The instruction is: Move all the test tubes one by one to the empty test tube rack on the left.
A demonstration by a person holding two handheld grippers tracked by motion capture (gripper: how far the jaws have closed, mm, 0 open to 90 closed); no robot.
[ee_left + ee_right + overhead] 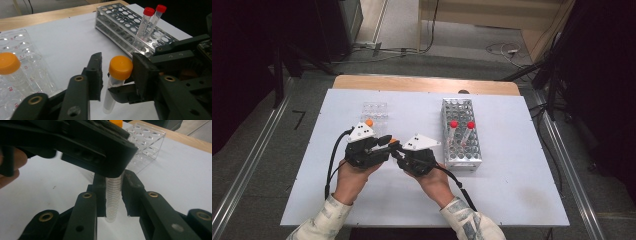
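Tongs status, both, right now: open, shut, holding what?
Left tongs: around the orange cap of the tube; a gap shows, so grip cannot be told.
Right tongs: shut on the tube body.

Small red codes are showing on the clear plastic well tray [23,75] in the left gripper view; "B2" and "B1" are reading fairly clearly. The others are blurring beyond reading.

You have two orange-capped clear plastic tubes [117,82], two red-capped clear tubes [145,22], one metal tube rack [120,27], one clear plastic rack [22,42].
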